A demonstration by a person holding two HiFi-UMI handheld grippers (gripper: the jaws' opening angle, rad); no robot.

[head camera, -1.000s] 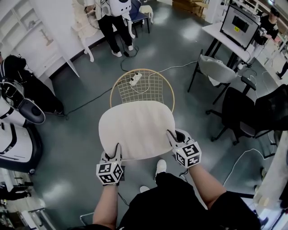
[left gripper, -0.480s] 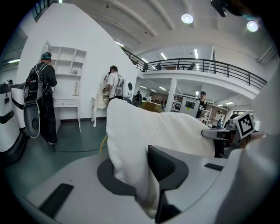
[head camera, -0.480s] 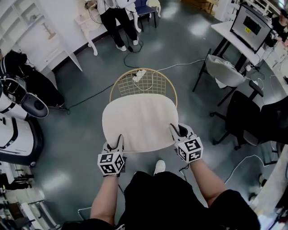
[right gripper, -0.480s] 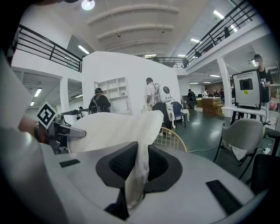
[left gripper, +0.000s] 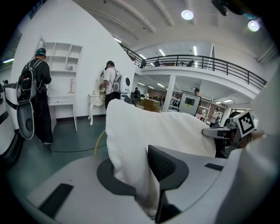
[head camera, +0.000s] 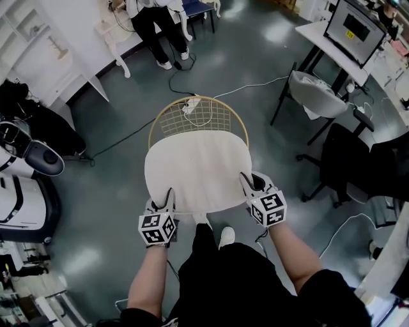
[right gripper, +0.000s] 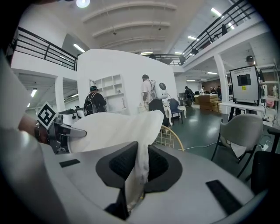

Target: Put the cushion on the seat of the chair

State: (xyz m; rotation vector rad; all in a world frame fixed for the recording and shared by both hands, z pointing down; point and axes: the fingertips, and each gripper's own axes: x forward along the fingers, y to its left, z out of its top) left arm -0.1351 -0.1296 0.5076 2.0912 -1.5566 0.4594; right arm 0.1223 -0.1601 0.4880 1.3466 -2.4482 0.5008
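A cream oval cushion [head camera: 195, 172] hangs level over the seat of a round wire-backed chair [head camera: 198, 115] with a yellow rim. It hides the seat; I cannot tell whether it touches it. My left gripper [head camera: 168, 195] is shut on the cushion's near left edge, and my right gripper [head camera: 245, 184] is shut on its near right edge. In the left gripper view the cushion [left gripper: 148, 131] is pinched between the pads of the left gripper [left gripper: 140, 170]. In the right gripper view a fold of the cushion [right gripper: 113, 127] sits in the right gripper [right gripper: 138, 164], with the chair's rim [right gripper: 175, 135] beyond.
A grey office chair [head camera: 316, 92] and a black one [head camera: 348, 159] stand at the right by a desk with a monitor [head camera: 354, 25]. A white machine [head camera: 25, 185] is at the left. A cable with a power strip [head camera: 192, 105] lies behind the chair. A person [head camera: 150, 19] stands far back.
Both grippers have carried the cushion forward and a little down over the chair. The holder has stepped closer, and a shoe now shows under the cushion's near edge.
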